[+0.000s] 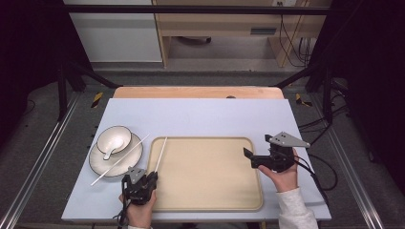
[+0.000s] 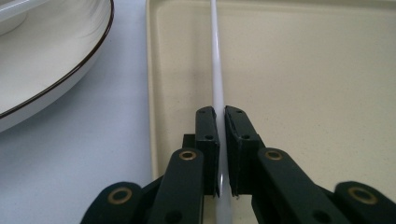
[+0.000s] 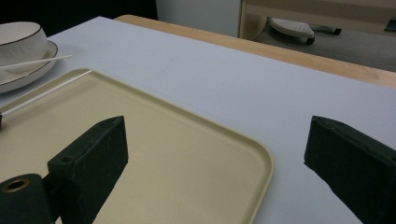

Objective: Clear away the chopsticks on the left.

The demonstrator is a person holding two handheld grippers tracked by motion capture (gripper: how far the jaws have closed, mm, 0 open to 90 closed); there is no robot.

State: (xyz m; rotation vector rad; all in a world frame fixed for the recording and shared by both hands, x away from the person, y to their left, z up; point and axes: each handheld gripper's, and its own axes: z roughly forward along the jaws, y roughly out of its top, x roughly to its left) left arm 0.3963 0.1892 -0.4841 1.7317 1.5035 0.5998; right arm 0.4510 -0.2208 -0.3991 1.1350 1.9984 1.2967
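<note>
While spoon (image 1: 112,146) lies in bowl (image 1: 114,140) — chopstick (image 1: 160,153) over tray (image 1: 210,198)

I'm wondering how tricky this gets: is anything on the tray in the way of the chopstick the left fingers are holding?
Nothing visible. The left gripper is shut on the chopstick, which runs along the tray's left edge over a bare tray surface.

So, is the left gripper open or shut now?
Shut: the left gripper has its jaws pressed on the white chopstick over the tray.
</note>
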